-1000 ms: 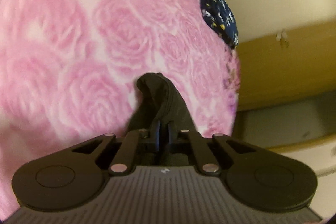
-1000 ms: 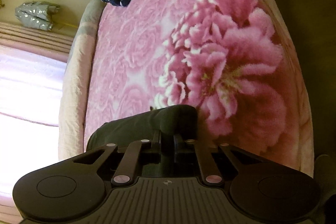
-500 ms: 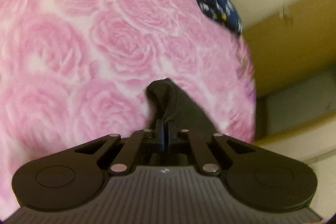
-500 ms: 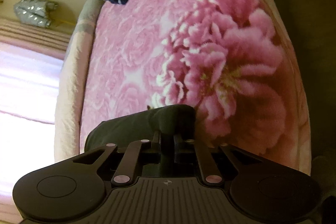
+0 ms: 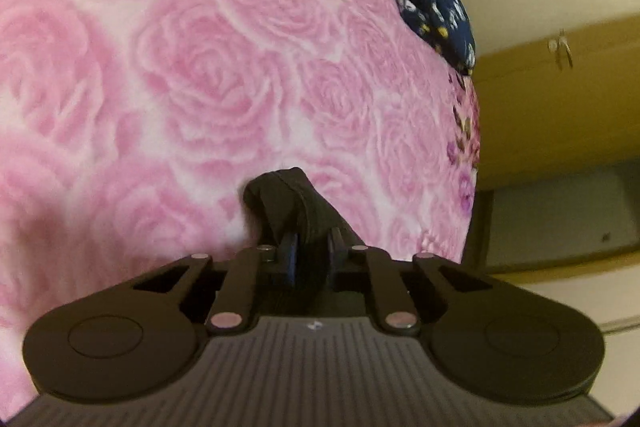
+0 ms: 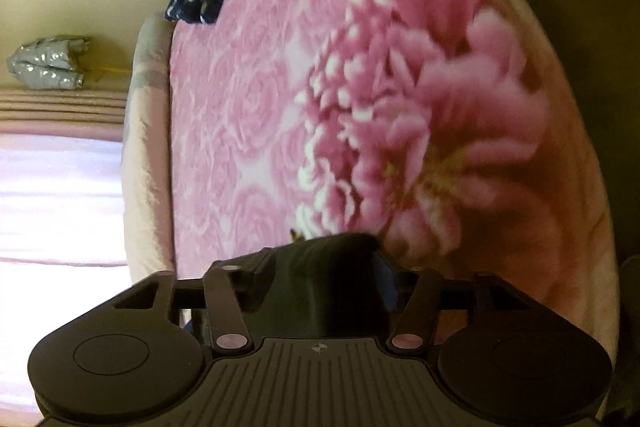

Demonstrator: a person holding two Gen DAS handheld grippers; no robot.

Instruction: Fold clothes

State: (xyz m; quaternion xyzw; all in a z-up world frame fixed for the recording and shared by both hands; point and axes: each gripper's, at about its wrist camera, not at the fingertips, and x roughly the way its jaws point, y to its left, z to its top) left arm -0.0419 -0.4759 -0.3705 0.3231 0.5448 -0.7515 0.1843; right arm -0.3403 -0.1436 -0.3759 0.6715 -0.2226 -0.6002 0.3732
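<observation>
Left gripper (image 5: 311,254) narrowly parted around a bunch of black garment (image 5: 294,205); right gripper (image 6: 320,267) spread wide, cloth between. Fold stage on the bed (image 5: 200,67) indeterminate.

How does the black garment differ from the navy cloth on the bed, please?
The black garment is plain; the navy cloth has yellow and white specks. The black garment sits between the fingers of the left gripper; the navy cloth lies at the far edge of the blanket. Both are dark fabric.
</observation>
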